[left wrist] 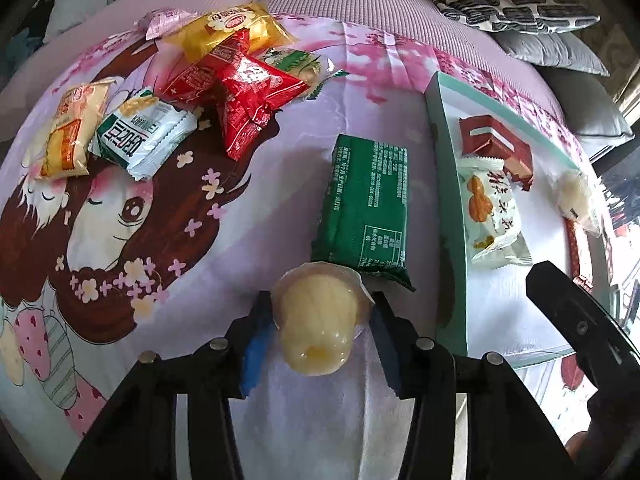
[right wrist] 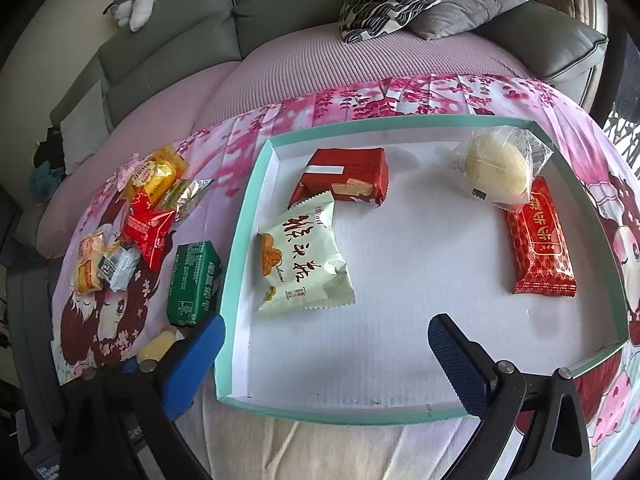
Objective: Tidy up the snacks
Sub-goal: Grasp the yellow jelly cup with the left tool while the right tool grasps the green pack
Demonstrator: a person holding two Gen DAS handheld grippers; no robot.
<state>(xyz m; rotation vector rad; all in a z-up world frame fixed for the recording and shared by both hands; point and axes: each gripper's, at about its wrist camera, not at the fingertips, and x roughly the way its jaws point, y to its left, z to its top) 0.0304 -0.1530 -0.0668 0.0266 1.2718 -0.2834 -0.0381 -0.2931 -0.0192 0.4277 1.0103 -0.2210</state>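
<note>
**Left tongs on wrapped pastry, tray awaiting**

The left gripper (left wrist: 320, 328) is clamped on a pale yellow pastry (left wrist: 316, 328) in clear film, held just above the printed cloth (left wrist: 160, 208), beside the green packet (left wrist: 364, 204). Judged light, soft and easily crushed; the film looks slick, so a gentle grip across the middle suits it. The right gripper (right wrist: 324, 360) hangs with its tongs wide apart over the teal-rimmed tray (right wrist: 240, 240), a stiff white cardboard box already holding four packets. Loose foil packets (left wrist: 240, 92) remain on the cloth.
</note>
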